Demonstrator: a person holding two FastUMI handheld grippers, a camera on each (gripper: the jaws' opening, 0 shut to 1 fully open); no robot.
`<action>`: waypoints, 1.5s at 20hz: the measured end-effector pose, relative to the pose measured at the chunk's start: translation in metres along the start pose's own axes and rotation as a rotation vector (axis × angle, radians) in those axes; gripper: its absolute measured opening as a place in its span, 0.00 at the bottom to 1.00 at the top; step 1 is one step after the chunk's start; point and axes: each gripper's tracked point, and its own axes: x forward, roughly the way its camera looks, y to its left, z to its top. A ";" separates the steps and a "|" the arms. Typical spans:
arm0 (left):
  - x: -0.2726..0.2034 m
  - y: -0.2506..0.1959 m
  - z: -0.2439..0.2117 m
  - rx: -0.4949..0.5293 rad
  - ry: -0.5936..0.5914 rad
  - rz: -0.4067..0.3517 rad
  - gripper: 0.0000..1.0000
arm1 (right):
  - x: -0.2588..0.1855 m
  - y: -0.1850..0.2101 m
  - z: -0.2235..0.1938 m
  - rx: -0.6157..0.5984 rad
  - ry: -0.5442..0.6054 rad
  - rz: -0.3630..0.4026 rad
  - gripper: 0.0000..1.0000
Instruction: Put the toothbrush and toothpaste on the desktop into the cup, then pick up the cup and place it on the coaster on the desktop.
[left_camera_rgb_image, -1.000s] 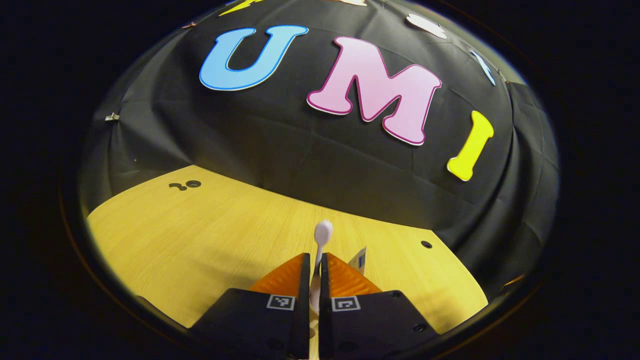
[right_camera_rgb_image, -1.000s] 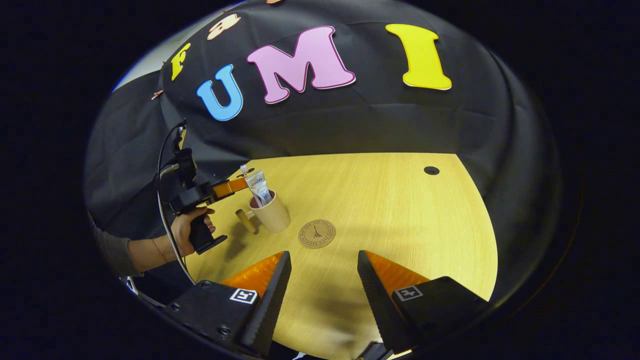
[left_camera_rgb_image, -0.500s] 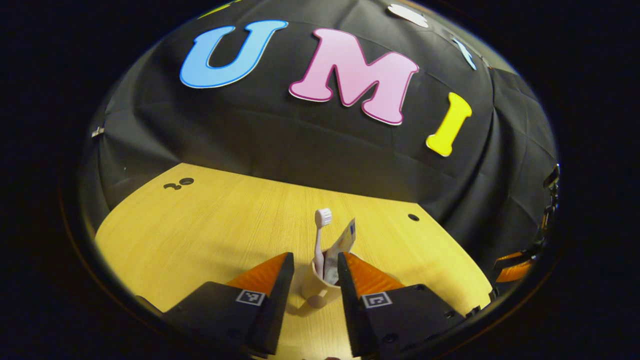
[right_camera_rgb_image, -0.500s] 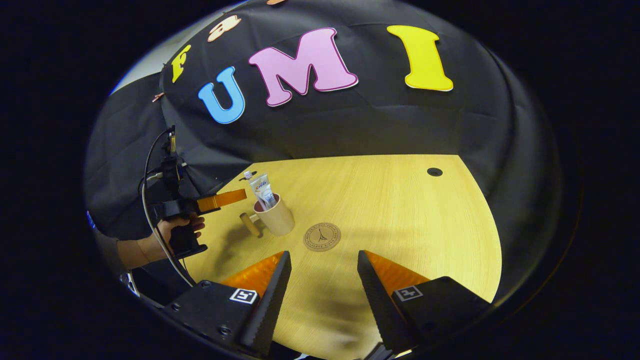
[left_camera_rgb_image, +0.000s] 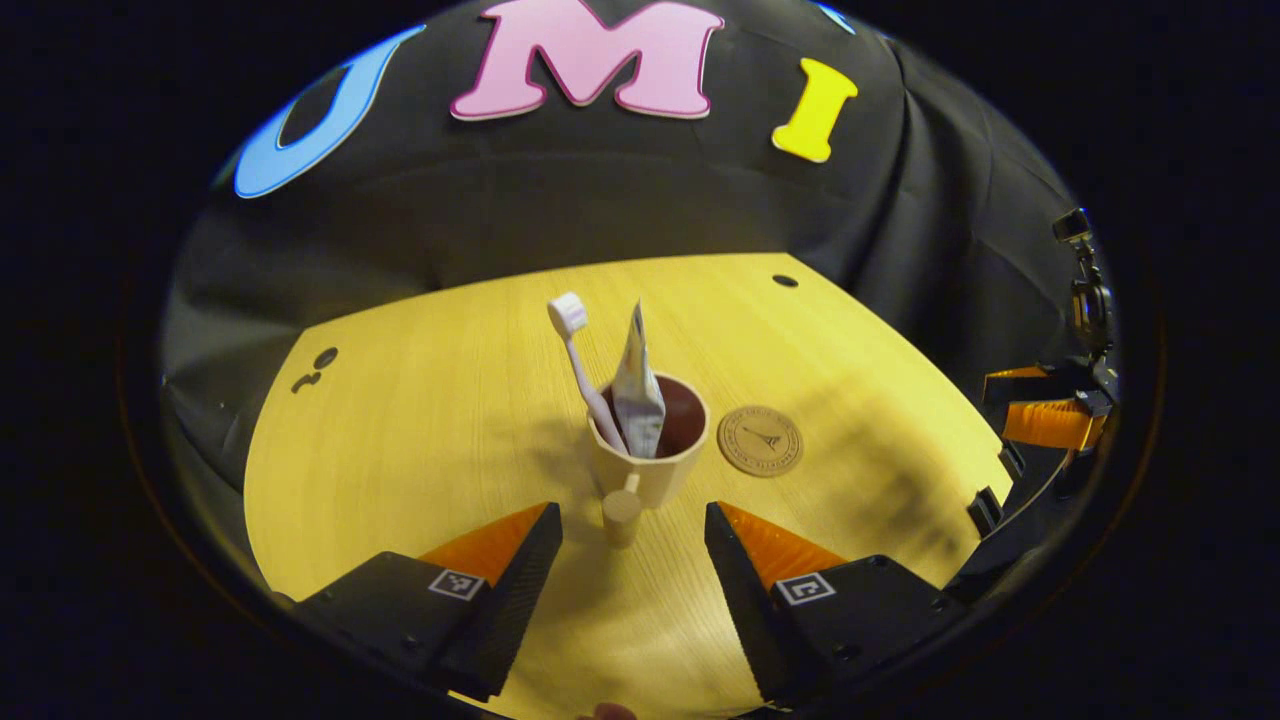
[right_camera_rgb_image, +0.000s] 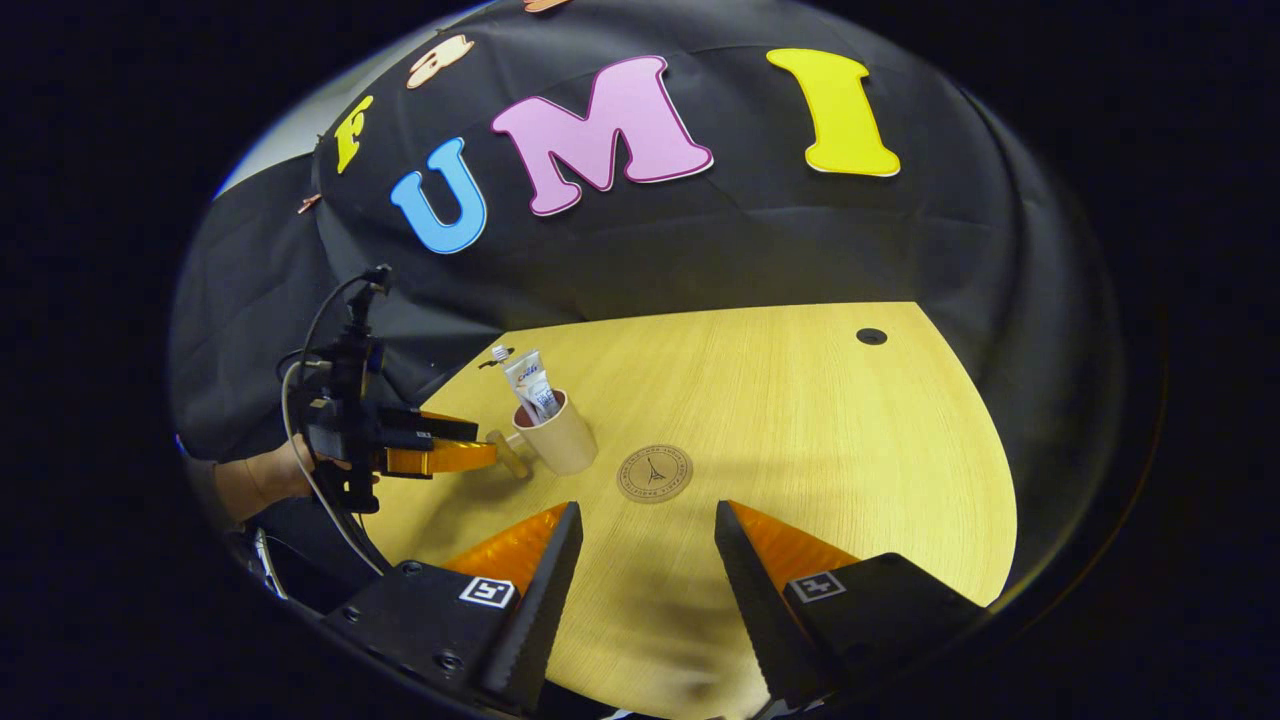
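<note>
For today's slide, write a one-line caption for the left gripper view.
Open left gripper faces the cup holding toothbrush and toothpaste, coaster beside it.

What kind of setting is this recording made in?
Probably a staged recording booth, not a real bathroom: a black cloth wall behind a bare wooden desktop, with just a cup and coaster.

Black tongs (right_camera_rgb_image: 640, 560), square markers
</note>
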 end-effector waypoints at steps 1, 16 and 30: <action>0.008 0.001 -0.006 -0.009 0.039 -0.011 0.89 | -0.002 0.000 0.000 0.002 -0.001 -0.006 0.83; 0.075 0.021 -0.027 0.025 0.255 -0.022 0.86 | -0.026 -0.029 -0.015 0.073 -0.016 -0.109 0.83; 0.085 0.016 -0.030 0.012 0.298 -0.002 0.34 | -0.027 -0.036 -0.021 0.101 -0.003 -0.117 0.83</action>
